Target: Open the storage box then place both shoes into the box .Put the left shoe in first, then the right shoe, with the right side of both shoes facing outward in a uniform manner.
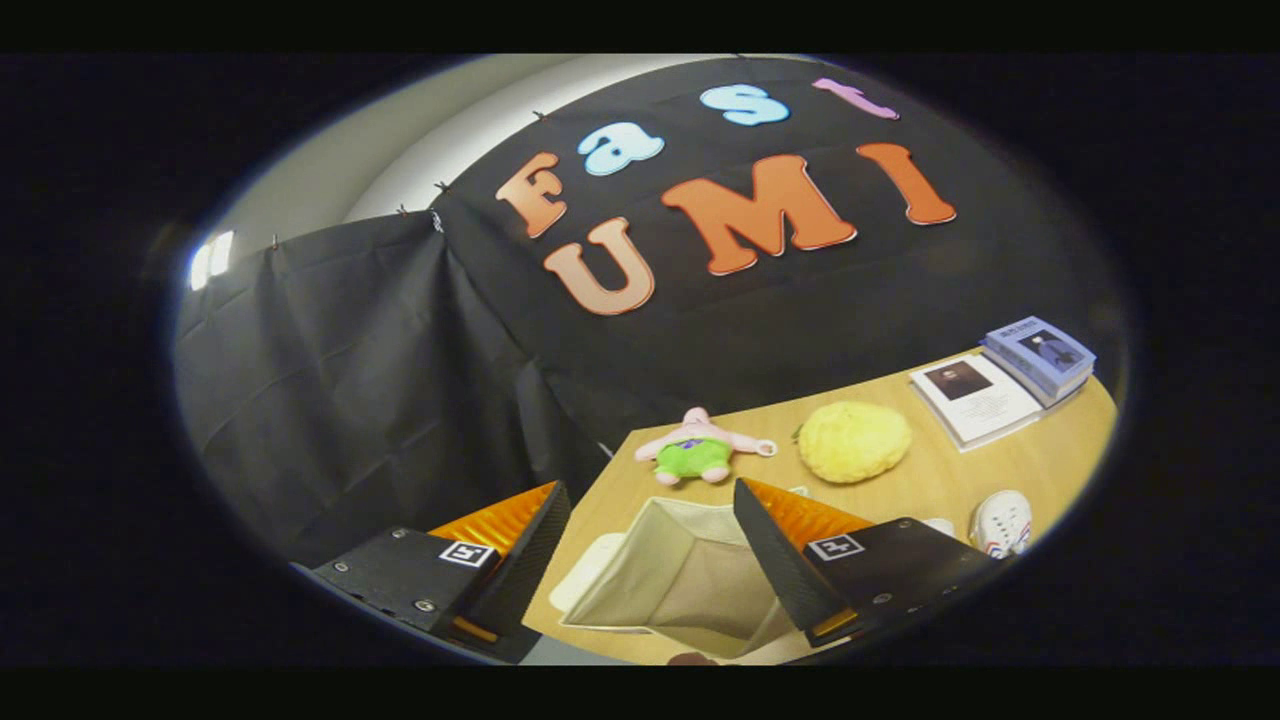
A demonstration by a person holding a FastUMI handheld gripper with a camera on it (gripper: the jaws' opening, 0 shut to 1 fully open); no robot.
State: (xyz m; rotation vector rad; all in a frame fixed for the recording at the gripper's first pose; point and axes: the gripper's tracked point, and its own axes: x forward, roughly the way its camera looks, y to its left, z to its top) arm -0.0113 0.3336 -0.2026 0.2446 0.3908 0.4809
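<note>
Storage box [680,580] open between spread tool [650,515] fingers, probably empty.

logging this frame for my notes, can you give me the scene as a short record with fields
surface: wooden table
storage box: beige fabric box, open and with nothing visible inside, seen between the fingers
shoe: one white shoe beyond the right finger, near the table edge
other items: pink and green plush toy and yellow round object beyond the box; two books at the far corner
gripper: gripper held above the box, fingers apart, holding nothing
task state: no shoe in the box yet
</note>
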